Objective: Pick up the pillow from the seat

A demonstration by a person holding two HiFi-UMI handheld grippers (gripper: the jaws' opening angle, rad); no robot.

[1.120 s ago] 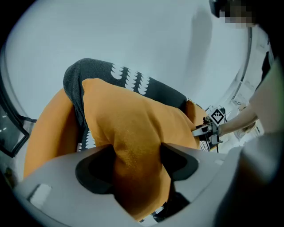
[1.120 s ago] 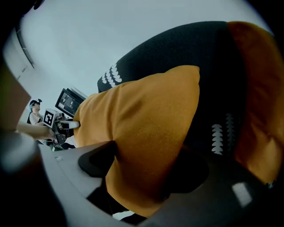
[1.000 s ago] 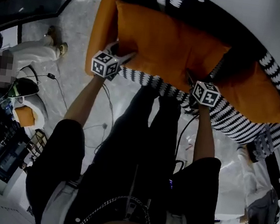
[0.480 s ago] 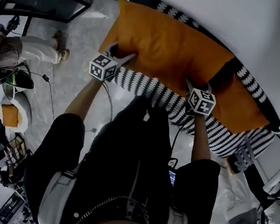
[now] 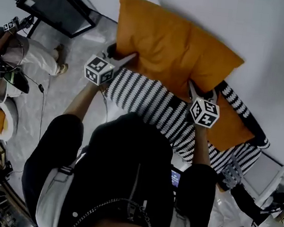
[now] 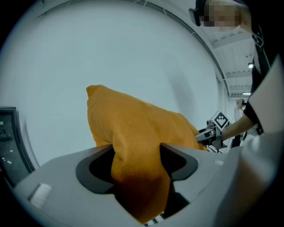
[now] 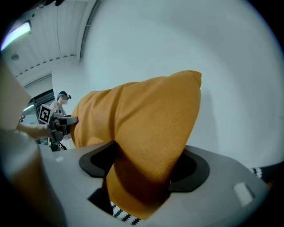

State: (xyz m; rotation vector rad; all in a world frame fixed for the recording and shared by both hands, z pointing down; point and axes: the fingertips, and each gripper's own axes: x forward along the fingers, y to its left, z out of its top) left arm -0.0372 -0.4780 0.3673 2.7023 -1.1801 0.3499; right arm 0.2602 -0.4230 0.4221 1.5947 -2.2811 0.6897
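An orange pillow [image 5: 170, 47] hangs in the air above the black-and-white striped seat [image 5: 148, 103], in front of a white wall. My left gripper [image 5: 123, 59] is shut on the pillow's lower left corner, and its jaws pinch a fold of orange fabric [image 6: 137, 173]. My right gripper [image 5: 195, 88] is shut on the lower right edge, where the cloth [image 7: 146, 164] bulges between both jaws. In the left gripper view the right gripper [image 6: 213, 133] shows beyond the pillow. In the right gripper view the left gripper [image 7: 55, 120] shows at the left.
A second orange cushion [image 5: 230, 127] lies on the striped seat at the right. A dark screen [image 5: 55, 4] leans at the upper left. A person in light trousers [image 5: 34, 53] sits on the floor at the left, with cables [image 5: 43, 98] nearby. Another person [image 5: 237, 220] is at the lower right.
Both grippers have lifted the orange pillow up off the striped seat toward the wall. The seat's stripes and the second cushion beneath now show.
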